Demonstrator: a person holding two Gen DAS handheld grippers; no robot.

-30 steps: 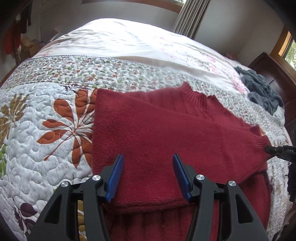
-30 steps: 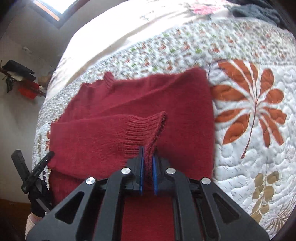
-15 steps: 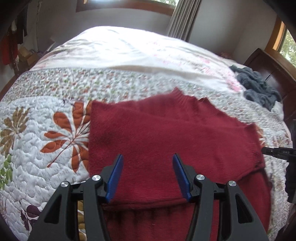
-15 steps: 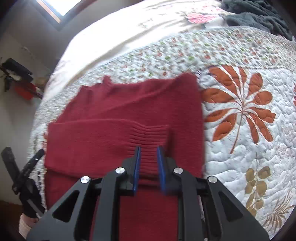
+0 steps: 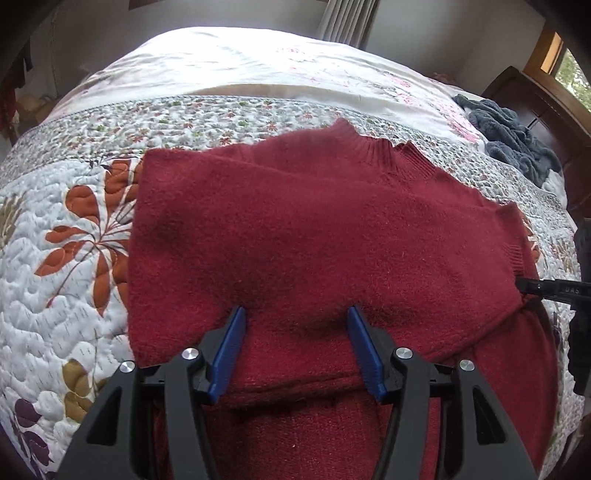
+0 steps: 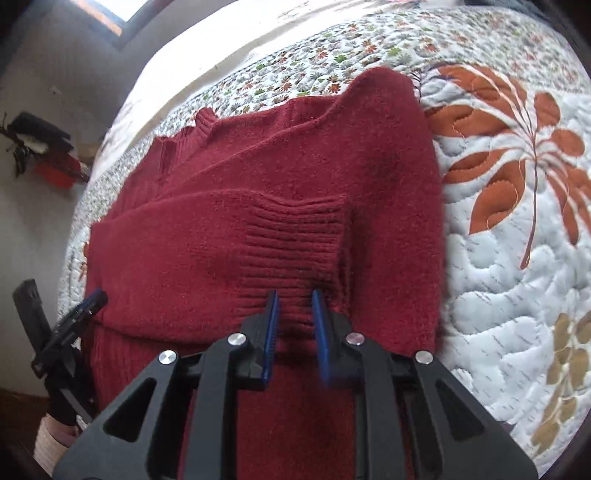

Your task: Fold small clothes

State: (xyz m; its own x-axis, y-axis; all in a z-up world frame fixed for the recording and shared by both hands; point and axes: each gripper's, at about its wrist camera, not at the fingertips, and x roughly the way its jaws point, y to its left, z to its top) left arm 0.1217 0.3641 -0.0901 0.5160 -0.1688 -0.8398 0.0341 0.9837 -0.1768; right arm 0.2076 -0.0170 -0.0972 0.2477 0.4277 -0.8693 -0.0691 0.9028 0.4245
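Sweater point(image 5: 314, 236) — dark red knit, lying flat on the bed just ahead of both pairs of jaws, both sleeves already folded across the body. Looks soft and thick, a fuzzy wool-like knit; likely light enough for one gripper, but limp, so any lifted edge will sag and drag the layers under it. Not slippery — the nap should grip the quilt and itself, which helps folds stay put but may make layers cling when pulled.

Left gripper point(image 5: 295, 328): jaws wide apart, holding nothing, poised over the lower edge of the folded sleeve, hem region directly beneath.

Right gripper point(image 6: 297, 314): jaws parted a little, tips at the ribbed cuff point(image 6: 295, 251) with cloth between them but not pinched, as far as I can tell; cuff lies flat on the sweater front.

Best holds, by my judgement: the ribbed bands — cuff, hem, collar point(image 5: 373, 147) — denser and less likely to stretch. For the next fold, take the hem corners nearest the jaws, one per gripper, catching all layers so the sleeves do not slide out.

Surface: quilt point(image 5: 74, 258), white with orange leaf print, puffy and yielding; jaws pressed down will sink a bit. Grey blanket point(image 5: 513, 136) bunched far beyond and to the right of the left jaws, well apart from the sweater. Curtain point(image 5: 347, 18) and wooden headboard point(image 5: 517, 96) beyond the bed.
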